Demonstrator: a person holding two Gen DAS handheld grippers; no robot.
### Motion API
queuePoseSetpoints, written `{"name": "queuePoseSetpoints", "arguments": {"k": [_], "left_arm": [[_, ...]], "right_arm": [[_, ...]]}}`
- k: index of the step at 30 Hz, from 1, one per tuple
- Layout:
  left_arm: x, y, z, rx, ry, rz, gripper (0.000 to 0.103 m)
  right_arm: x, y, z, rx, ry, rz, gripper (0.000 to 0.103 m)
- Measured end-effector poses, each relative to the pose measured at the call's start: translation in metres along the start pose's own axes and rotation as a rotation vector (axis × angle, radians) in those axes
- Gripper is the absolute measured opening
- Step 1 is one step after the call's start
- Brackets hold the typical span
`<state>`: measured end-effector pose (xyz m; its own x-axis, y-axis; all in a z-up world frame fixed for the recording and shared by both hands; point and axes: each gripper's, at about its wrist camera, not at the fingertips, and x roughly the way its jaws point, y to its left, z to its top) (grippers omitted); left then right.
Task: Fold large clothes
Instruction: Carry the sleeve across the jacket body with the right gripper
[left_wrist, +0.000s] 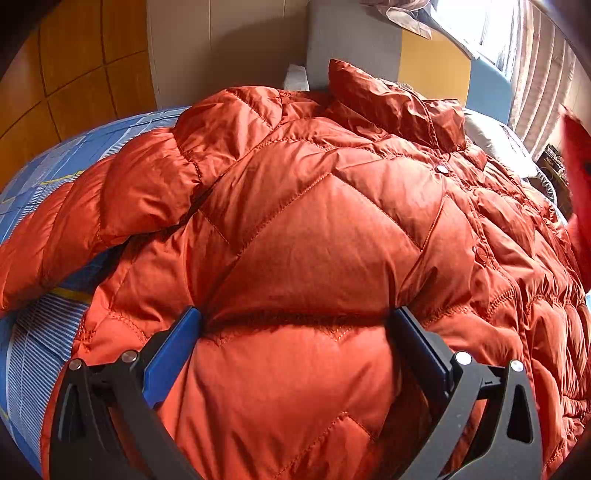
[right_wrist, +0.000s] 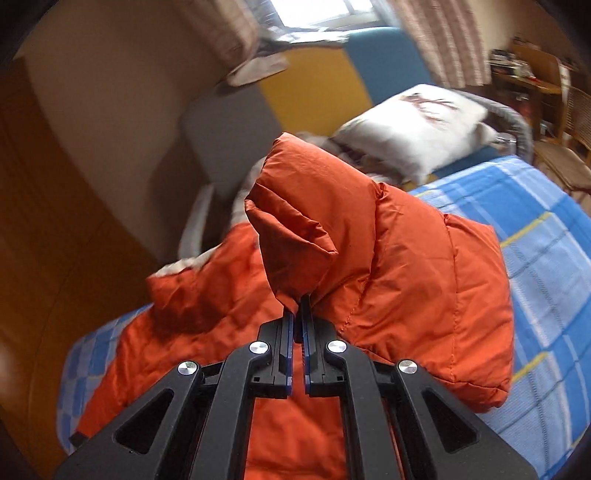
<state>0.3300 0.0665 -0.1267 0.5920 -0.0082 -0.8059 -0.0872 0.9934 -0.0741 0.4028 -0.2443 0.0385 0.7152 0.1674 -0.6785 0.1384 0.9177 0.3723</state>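
An orange quilted down jacket (left_wrist: 314, 221) lies front up on a bed with a blue checked sheet (left_wrist: 44, 177), its collar (left_wrist: 399, 99) toward the headboard. One sleeve (left_wrist: 92, 221) lies out to the left over the sheet. My left gripper (left_wrist: 295, 317) is open wide. Its fingertips (left_wrist: 192, 317) press into the jacket's puffy body, which bulges between them. My right gripper (right_wrist: 299, 306) is shut on the other sleeve (right_wrist: 388, 266) and holds it up over the jacket's body (right_wrist: 177, 350). An orange blur (left_wrist: 576, 166) shows at the left wrist view's right edge.
A white pillow (right_wrist: 413, 122) lies at the head of the bed by a grey, yellow and blue headboard (right_wrist: 314, 85). A wooden wardrobe (right_wrist: 55, 221) stands on the left. Curtains and a window are behind, a desk and chair (right_wrist: 561, 122) at far right.
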Motion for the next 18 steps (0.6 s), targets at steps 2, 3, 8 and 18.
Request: {"name": "queuePoseSetpoints", "arguments": {"k": [2,3,8,18], "left_arm": [[0.000,0.000,0.000,0.000,-0.001,0.000,0.101],[-0.001,0.000,-0.001,-0.001,-0.001,0.000,0.101],[0.000,0.001,-0.001,-0.004,-0.005,-0.006,0.101],[0.000,0.001,-0.001,-0.007,-0.008,-0.010,0.101]], "right_arm": [[0.010,0.021,-0.006,-0.033,0.022,0.018,0.004],[0.017,0.034,-0.011,-0.052,0.036,0.030,0.004],[0.044,0.080,-0.030,-0.120,0.100,0.082,0.004],[0.096,0.146,-0.073,-0.239,0.262,0.176,0.004]]}}
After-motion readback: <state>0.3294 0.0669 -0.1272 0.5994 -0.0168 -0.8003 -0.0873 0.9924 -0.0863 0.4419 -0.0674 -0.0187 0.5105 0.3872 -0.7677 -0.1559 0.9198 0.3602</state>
